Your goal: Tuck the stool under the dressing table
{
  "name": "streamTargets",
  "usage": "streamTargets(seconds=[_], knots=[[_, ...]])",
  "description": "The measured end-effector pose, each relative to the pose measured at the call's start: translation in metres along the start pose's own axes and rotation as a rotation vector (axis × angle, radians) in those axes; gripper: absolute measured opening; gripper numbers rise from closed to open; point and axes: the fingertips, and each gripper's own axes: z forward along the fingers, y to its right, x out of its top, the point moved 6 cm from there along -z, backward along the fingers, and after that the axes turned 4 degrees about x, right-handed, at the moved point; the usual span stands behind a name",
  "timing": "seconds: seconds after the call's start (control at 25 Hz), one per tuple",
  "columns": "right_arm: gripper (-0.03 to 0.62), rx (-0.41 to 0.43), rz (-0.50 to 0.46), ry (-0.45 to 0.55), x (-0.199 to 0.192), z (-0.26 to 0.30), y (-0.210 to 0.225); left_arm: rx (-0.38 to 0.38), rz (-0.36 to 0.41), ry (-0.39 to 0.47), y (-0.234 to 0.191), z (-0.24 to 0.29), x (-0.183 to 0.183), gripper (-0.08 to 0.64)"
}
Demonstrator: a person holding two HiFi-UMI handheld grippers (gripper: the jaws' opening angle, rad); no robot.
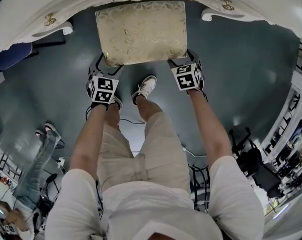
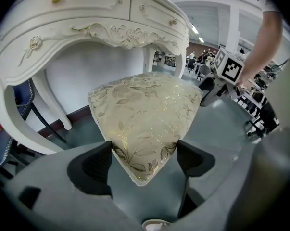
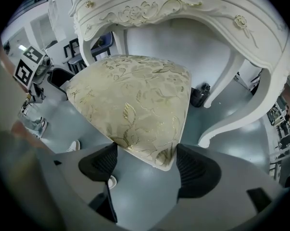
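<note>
**A:** Head view: the stool (image 1: 140, 31) is seen at upper centre, just short of the dressing table (image 1: 261, 4), not yet tucked.

**B:** Left gripper view: one stool corner is clamped by the left tongs (image 2: 142, 160). Right gripper view: another is clamped by the right tongs (image 3: 145, 160). A level push inward is probably needed next.

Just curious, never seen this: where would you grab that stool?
Take the stool by its seat's two near corners, left gripper and right gripper coming from above on the person's side; those corners jut free, while the dressing table covers the far edge.
</note>
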Motion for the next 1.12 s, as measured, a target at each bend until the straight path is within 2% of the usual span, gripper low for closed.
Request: streamTargets(seconds=[0.36,0.84,1.12], knots=[[0.382,0.013,-0.003,-0.043,0.002,0.0,0.001,-0.003,0.0,-0.022,-0.001,0.001,0.0,0.437],[0.387,0.007,-0.003,-0.032,0.004,0.001,0.001,0.002,0.002,-0.014,-0.005,0.001,0.003,0.437],[0.388,-0.007,0.007,-0.001,0.02,0.007,0.007,0.014,0.008,-0.001,-0.022,0.011,0.016,0.437]])
